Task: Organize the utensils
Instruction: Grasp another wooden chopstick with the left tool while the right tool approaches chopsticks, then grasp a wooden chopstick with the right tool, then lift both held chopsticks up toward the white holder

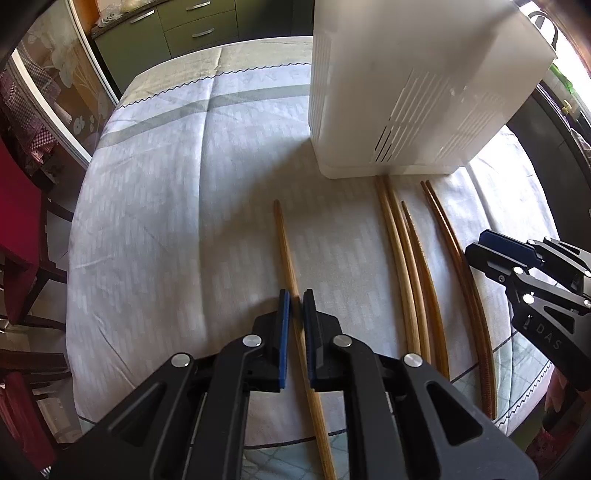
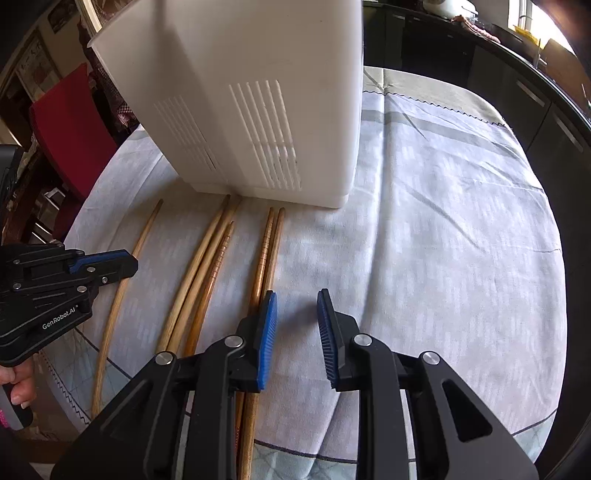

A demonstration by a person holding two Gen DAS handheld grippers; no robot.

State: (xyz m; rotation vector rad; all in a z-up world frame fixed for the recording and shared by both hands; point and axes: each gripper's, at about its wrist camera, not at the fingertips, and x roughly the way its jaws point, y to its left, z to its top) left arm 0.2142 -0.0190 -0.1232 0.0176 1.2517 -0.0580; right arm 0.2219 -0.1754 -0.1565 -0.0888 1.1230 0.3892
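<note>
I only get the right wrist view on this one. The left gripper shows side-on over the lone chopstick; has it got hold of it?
Observer: Yes. In the left wrist view the left gripper is closed on the lone chopstick, with a pad on either side of the shaft.
Operator: Where along it?
Observer: Well back from the tip, which points toward the white container.

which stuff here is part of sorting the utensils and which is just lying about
In the job:
- lone chopstick, between the left gripper jaws
- five more chopsticks on the cloth
- white holder
- right gripper, jaws open over bare cloth

Lying about:
- tablecloth
- red chair
- green drawers
</note>
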